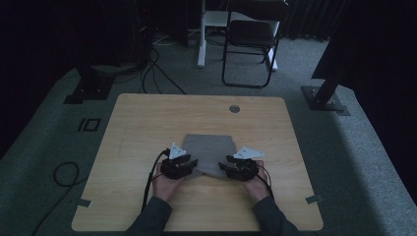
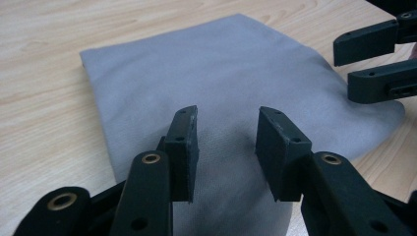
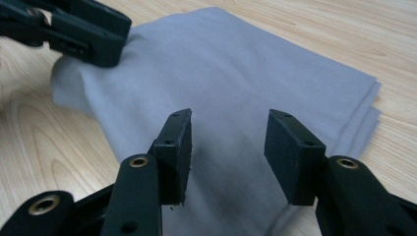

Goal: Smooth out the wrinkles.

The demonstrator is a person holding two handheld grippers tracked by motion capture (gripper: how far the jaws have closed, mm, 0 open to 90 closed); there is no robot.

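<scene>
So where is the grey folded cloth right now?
In the high view the grey folded cloth lies on the wooden table, near the person's edge, its near edge between the left tongs and right tongs.

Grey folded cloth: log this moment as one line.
cloth: grey folded cloth, flat on table | left gripper: jaws open over near edge | right gripper: jaws open over near edge | grasp: none yet

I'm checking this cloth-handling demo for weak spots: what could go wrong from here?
Both the left gripper and the right gripper stand open over the near edge of the folded grey cloth. Closing now might pinch only the top layer, since stacked layers show at its edge, so the fold could come apart. Uneven pulls might drag it across the smooth wooden table.
</scene>
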